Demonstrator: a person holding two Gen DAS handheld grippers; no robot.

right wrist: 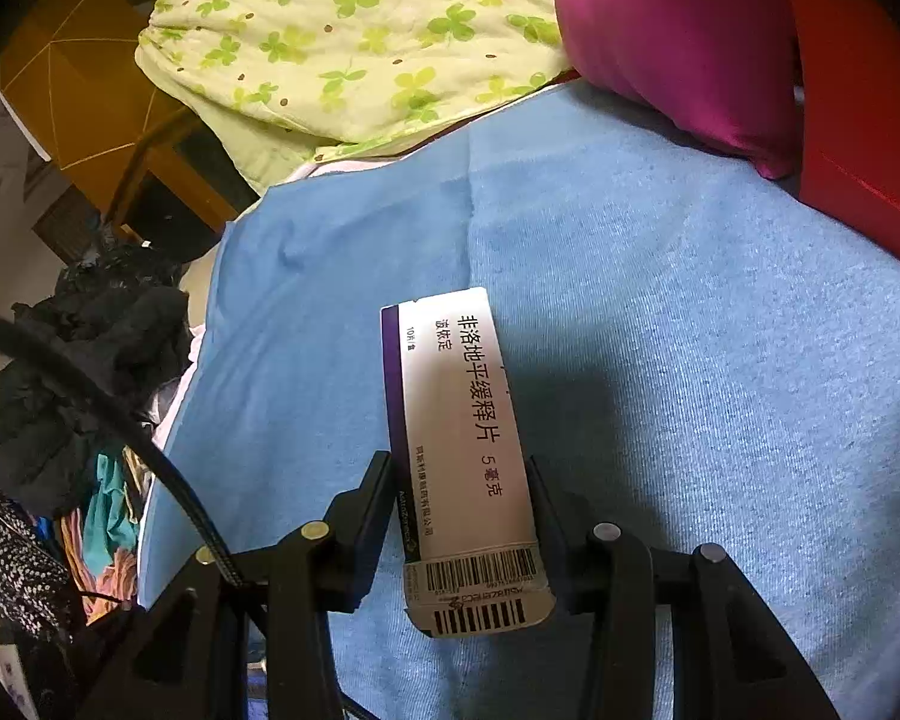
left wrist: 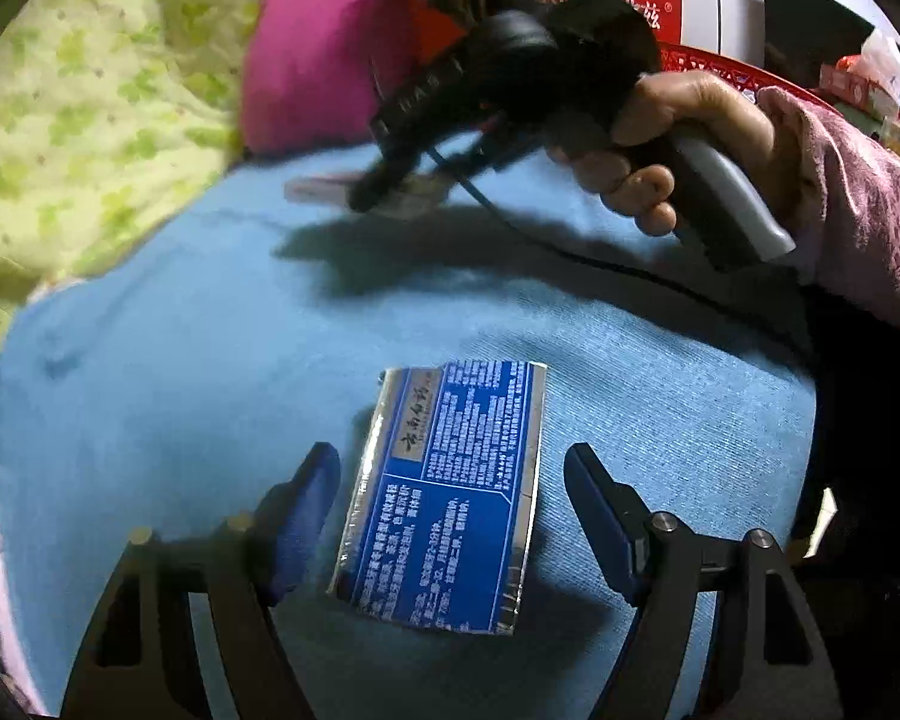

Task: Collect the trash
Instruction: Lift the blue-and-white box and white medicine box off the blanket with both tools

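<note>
Lying flat on the blue cloth [left wrist: 210, 372], a blue and silver packet [left wrist: 444, 498] printed with white text is sitting between the spread fingers of the left gripper [left wrist: 450, 510], nearer the left finger than the right and touching neither as far as the left wrist view shows. Its far end is reaching out past the fingertips, and its near end is sitting back between the two fingers.

Farther off in that same view, the right gripper [left wrist: 384, 192] is being held by a hand [left wrist: 678, 138] in a pink sleeve [left wrist: 858, 198], its tips blurred low over the cloth near something pale (too smeared to make out there). A black cable [left wrist: 510, 222] is trailing from it across the cloth.

From the right wrist view, the right gripper [right wrist: 459, 480] is pinching a white medicine box [right wrist: 456, 420] with a purple edge stripe and black Chinese lettering, its fingers pressing on the box's two long sides. The barcoded end is pointing back toward the camera and the other end is sticking out forward over the blue cloth [right wrist: 690, 300].

Beyond the cloth, a green clover-print quilt [right wrist: 342, 30] and a magenta cushion [right wrist: 678, 30] are lying at the far edge, with a red box [right wrist: 858, 150] beside the cushion. A heap of dark clothes [right wrist: 78, 360] is sitting off the left side of the cloth.
</note>
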